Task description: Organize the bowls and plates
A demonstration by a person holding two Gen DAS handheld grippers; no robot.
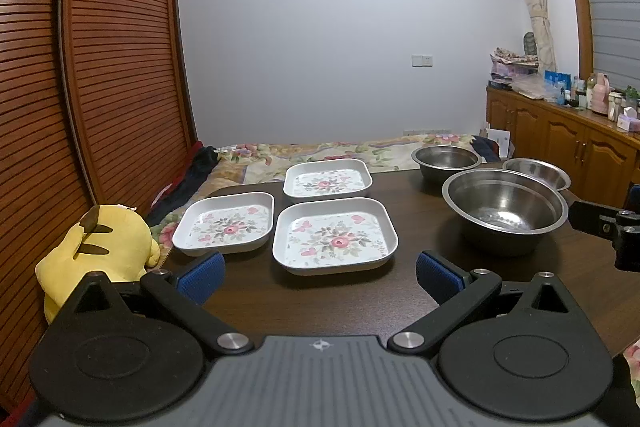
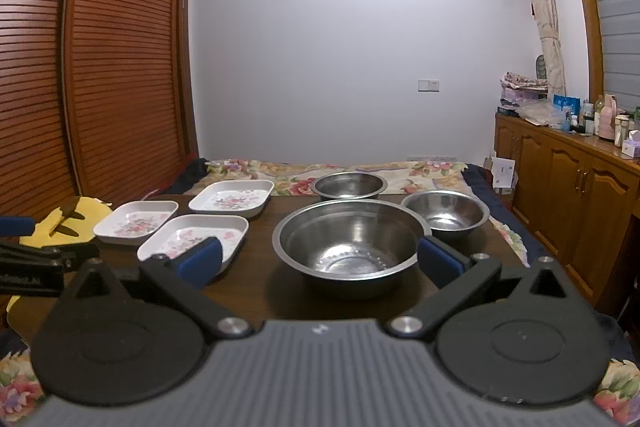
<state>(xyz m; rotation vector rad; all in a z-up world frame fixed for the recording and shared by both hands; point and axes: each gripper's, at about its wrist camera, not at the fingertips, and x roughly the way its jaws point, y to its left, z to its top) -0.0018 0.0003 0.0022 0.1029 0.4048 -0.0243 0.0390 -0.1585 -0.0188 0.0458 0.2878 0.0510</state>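
Observation:
Three white square floral plates lie on the dark table point(image 1: 320, 299): a near one point(image 1: 335, 235), one to its left point(image 1: 226, 223), one behind point(image 1: 327, 178). Three steel bowls stand to the right: a large near one point(image 1: 505, 211), a small far one point(image 1: 446, 158), a small right one point(image 1: 537, 173). My left gripper point(image 1: 318, 273) is open and empty, just short of the near plate. My right gripper point(image 2: 320, 261) is open and empty, its fingers either side of the large bowl point(image 2: 348, 239). The plates also show in the right wrist view point(image 2: 192, 237), point(image 2: 136, 221), point(image 2: 232, 201), with the small bowls point(image 2: 349, 185), point(image 2: 445, 213).
A yellow plush toy point(image 1: 96, 251) sits off the table's left edge. A bed with a floral cover point(image 1: 320, 151) lies behind the table. A wooden cabinet point(image 1: 568, 139) with bottles runs along the right wall. Slatted wooden doors point(image 1: 100, 67) stand on the left.

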